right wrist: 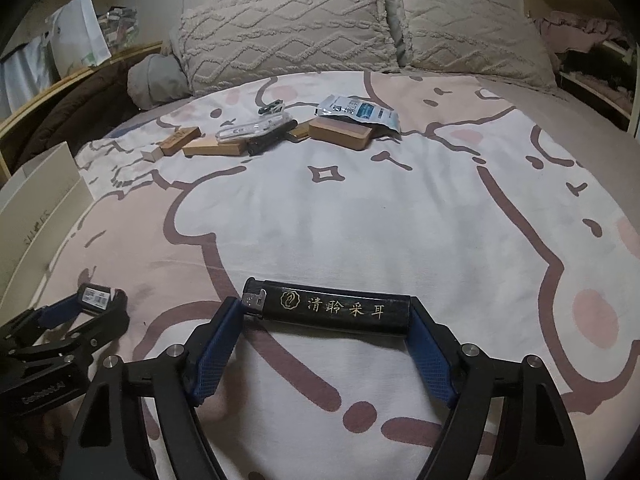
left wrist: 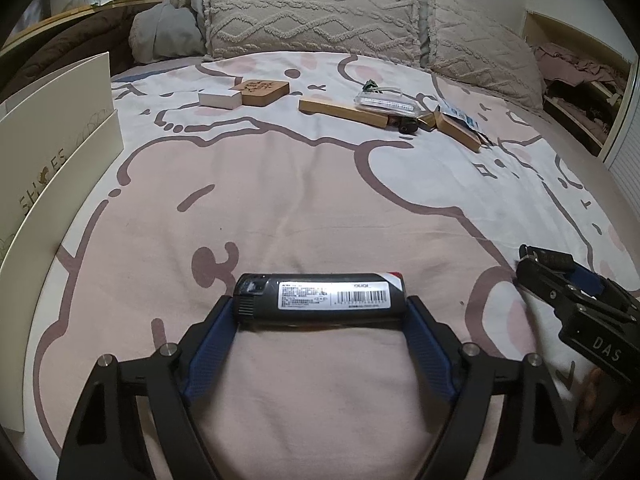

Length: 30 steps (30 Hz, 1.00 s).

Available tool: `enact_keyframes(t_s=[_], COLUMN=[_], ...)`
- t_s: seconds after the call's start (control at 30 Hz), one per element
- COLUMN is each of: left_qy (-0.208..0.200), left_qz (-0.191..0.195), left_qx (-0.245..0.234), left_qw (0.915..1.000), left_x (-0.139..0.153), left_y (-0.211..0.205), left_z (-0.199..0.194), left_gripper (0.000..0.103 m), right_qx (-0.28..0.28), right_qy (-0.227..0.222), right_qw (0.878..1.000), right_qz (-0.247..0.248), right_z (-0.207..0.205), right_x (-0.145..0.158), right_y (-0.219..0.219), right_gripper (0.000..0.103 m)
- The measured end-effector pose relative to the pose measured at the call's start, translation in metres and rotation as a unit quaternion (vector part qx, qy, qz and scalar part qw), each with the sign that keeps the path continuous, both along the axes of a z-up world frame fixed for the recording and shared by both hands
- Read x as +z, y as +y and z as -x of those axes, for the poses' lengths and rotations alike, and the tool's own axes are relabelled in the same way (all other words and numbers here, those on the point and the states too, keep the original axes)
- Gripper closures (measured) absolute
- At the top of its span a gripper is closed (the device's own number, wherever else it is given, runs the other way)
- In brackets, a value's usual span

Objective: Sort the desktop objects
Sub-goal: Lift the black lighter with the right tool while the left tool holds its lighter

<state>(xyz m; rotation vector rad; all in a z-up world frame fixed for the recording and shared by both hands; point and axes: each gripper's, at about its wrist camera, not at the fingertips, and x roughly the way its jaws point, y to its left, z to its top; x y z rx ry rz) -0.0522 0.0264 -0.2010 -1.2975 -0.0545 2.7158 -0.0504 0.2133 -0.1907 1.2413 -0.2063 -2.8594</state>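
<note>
My left gripper (left wrist: 320, 312) is shut end to end on a black lighter with a white barcode label (left wrist: 320, 298), held low over the bedsheet. My right gripper (right wrist: 326, 316) is shut end to end on a black lighter with gold characters (right wrist: 332, 307). Each gripper shows in the other's view: the right gripper at the right edge (left wrist: 532, 264), the left gripper at the lower left (right wrist: 100, 300). A pile at the far side holds wooden blocks (left wrist: 344, 111), a clear plastic case (left wrist: 386, 104), a blue-white packet (right wrist: 360, 111) and a white box (left wrist: 220, 99).
A cream shoe box (left wrist: 48, 184) stands at the left edge of the bed. Two knitted pillows (left wrist: 312, 16) lie along the headboard. A shelf with clothes (left wrist: 576, 68) is at the far right. The cartoon-print sheet (left wrist: 300, 200) lies between the grippers and the pile.
</note>
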Motion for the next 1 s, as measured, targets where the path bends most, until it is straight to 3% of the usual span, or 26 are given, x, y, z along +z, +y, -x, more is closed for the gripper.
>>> enact_keyframes(t_s=[0.63,1.0], left_qy=[0.021,0.026], left_qz=[-0.011,-0.007], left_qx=[-0.002,0.003], left_qw=[0.9997,0.9996], left_x=[0.01,0.012], left_y=[-0.002,-0.001], left_z=[-0.005,-0.007], left_gripper=[0.02,0.02], right_qx=[0.019,0.037], right_qy=[0.056,0.041], right_qw=[0.998,0.997], right_qz=[0.032,0.05], right_z=[-0.014,-0.01], right_x=[0.016,0.011], right_y=[0.003,0.002], right_gripper=[0.022,0.022])
